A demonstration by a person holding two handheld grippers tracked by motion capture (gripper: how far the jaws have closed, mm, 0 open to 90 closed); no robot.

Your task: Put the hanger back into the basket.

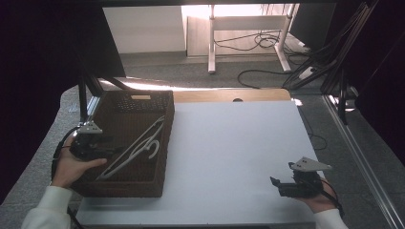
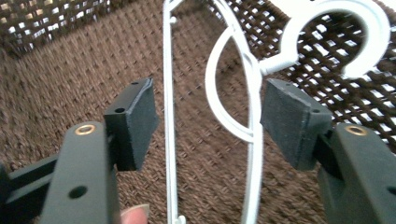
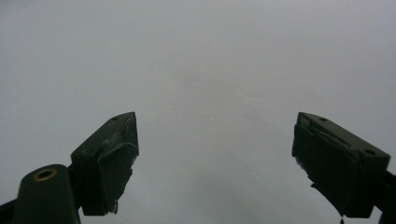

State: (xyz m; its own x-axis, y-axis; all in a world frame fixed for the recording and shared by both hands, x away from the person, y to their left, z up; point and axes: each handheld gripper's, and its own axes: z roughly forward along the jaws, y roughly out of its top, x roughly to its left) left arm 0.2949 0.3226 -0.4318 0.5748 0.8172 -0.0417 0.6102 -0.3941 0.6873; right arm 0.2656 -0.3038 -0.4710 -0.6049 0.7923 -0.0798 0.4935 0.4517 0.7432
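1. High view: the left gripper (image 1: 112, 151) is in over the near-left part of the brown woven basket (image 1: 165, 143), which sits at the left edge of the white table (image 1: 234, 157). A white hanger (image 1: 138, 148) lies slantwise on the basket floor, hook toward the basket's right wall. The left hand (image 1: 71, 167) grips the tool from the basket's left side. Over on the right, the right gripper (image 1: 279, 186) rests low near the table's front right corner, well apart from the basket, right hand (image 1: 320, 200) behind it.

2. Left gripper view: here's the close look. The jaws stand wide apart, one pad on either side of the hanger's (image 2: 252, 140) thin white wires. The left pad (image 2: 140, 121) sits just beside the straight wire without touching it; the right pad sits close against the curved wire near the hook's base, and contact there I cannot tell. Nothing is clamped. Woven basket floor (image 2: 60, 93) lies beneath.

3. Right gripper view: the right gripper (image 3: 215, 158) has its jaws spread wide, holding nothing, with plain white table surface (image 3: 210, 60) ahead of them.
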